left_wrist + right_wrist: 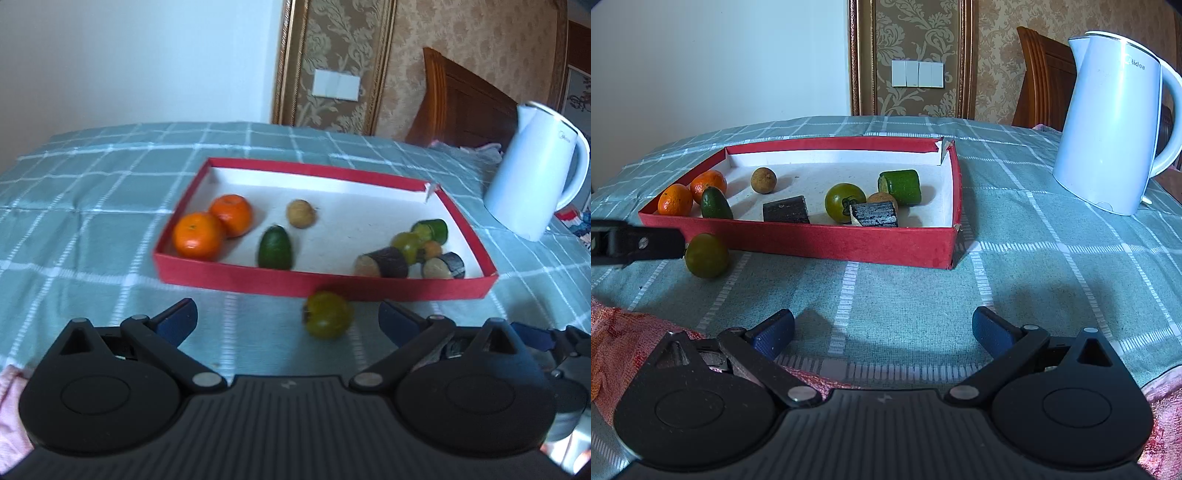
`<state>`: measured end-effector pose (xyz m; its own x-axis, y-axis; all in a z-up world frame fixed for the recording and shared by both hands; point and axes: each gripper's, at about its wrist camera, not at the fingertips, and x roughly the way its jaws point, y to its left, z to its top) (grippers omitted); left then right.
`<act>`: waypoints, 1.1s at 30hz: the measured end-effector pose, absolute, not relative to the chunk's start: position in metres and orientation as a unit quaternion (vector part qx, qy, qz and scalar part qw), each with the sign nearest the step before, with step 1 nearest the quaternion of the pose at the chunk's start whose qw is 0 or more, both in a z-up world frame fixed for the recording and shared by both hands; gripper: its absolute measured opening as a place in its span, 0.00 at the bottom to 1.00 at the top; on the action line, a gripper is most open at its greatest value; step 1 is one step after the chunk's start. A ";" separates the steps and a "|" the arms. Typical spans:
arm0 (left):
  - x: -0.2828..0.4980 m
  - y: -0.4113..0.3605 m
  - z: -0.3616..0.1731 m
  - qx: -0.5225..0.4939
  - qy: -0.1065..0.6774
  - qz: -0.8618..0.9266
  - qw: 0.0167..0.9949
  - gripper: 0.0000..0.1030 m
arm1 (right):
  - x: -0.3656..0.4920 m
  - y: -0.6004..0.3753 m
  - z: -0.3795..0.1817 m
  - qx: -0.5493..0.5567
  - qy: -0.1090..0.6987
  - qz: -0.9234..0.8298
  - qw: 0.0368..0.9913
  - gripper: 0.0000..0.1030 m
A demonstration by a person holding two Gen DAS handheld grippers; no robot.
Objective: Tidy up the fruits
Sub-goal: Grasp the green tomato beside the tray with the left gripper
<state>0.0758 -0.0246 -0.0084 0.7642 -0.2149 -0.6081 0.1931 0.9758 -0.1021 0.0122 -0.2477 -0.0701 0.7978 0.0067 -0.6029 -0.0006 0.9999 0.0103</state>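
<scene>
A green tomato [327, 314] sits on the tablecloth just outside the red tray [325, 286], between the left gripper [288, 317]'s spread, empty jaws, awaiting a closing grasp; right gripper [882, 328] idles released.

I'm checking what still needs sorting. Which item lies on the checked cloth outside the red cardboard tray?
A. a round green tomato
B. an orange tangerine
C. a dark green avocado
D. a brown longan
A: the round green tomato sits on the checked cloth just in front of the red cardboard tray; the others lie inside it.
</scene>
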 end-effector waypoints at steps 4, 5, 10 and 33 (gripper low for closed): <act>0.083 -0.040 -0.013 0.006 0.330 -0.107 0.938 1.00 | 0.012 -0.248 -0.070 0.005 0.318 0.002 0.948 1.00; 0.084 -0.043 -0.014 0.012 0.332 -0.109 0.937 1.00 | 0.012 -0.248 -0.070 0.005 0.318 0.002 0.948 1.00; 0.093 -0.048 -0.022 0.024 0.337 -0.100 0.936 1.00 | 0.012 -0.248 -0.070 0.005 0.318 0.002 0.948 1.00; 0.092 -0.050 -0.036 0.046 0.323 -0.127 0.937 0.48 | 0.013 -0.248 -0.070 0.005 0.318 0.002 0.948 1.00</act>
<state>0.0923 -0.0500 -0.0361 0.7592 -0.2078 -0.6167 0.2669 0.9637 0.0038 0.0126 -0.2477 -0.0701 0.7981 0.0073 -0.6024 -0.0008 0.9999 0.0111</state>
